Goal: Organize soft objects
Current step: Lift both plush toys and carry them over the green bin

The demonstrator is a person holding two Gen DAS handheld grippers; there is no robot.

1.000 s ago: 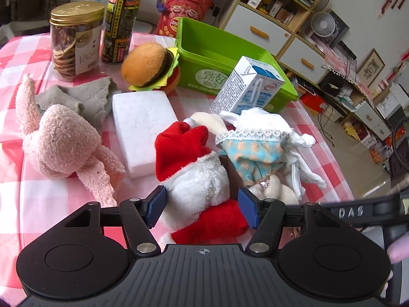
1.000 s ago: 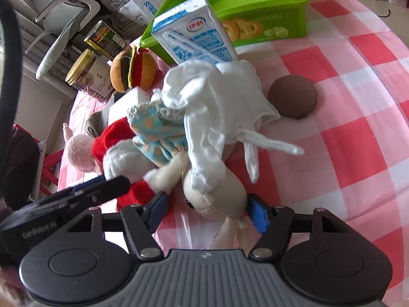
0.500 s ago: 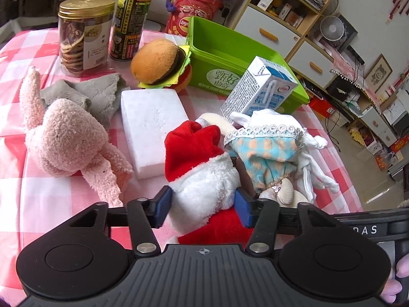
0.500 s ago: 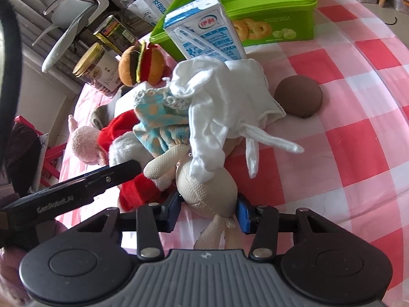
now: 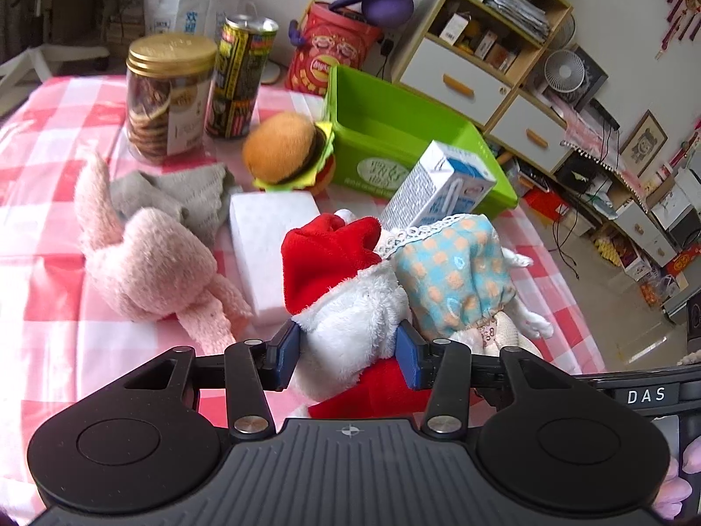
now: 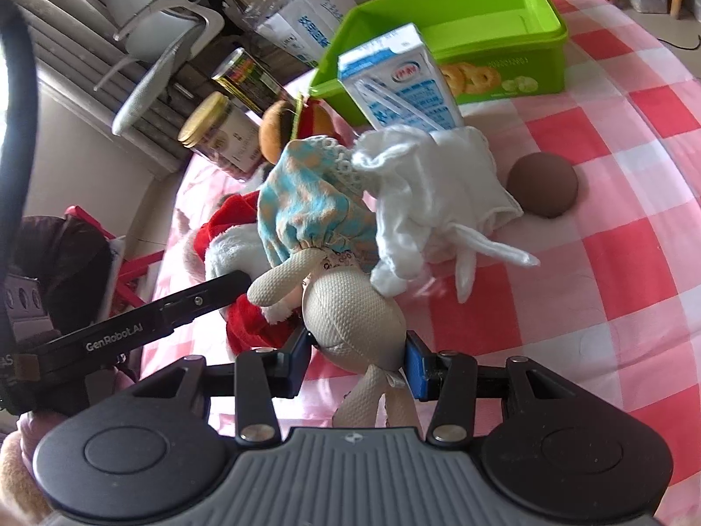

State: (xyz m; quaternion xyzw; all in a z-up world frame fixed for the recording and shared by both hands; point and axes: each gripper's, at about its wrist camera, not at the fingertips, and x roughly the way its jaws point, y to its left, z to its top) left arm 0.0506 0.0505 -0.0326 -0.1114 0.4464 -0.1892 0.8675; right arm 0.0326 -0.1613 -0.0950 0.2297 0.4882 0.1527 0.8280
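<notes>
My left gripper [image 5: 348, 355] has its blue pads pressed into the white fur of a red-and-white Santa plush [image 5: 333, 263], and its jaws are still closing. My right gripper [image 6: 357, 359] is shut on the beige head of a rabbit doll [image 6: 350, 315] in a blue-and-orange dress [image 5: 451, 276]. The doll hangs head-down, close beside the Santa plush [image 6: 228, 228]. A white cloth [image 6: 438, 184] lies draped against the doll. The green bin [image 5: 394, 131] stands open behind both toys. A pink plush rabbit [image 5: 149, 263], a plush hamburger [image 5: 285, 149] and a grey cloth [image 5: 184, 193] lie on the checked tablecloth.
A milk carton [image 5: 438, 188] stands in front of the bin. A white foam block [image 5: 263, 228] lies left of the Santa plush. A cookie jar [image 5: 168, 96] and a can [image 5: 238, 79] stand at the back left. A brown dome [image 6: 543, 184] sits to the right.
Both grippers closed on their toys: the left on the Santa plush, the right on the doll's head. Both toys have risen a little off the cloth.
</notes>
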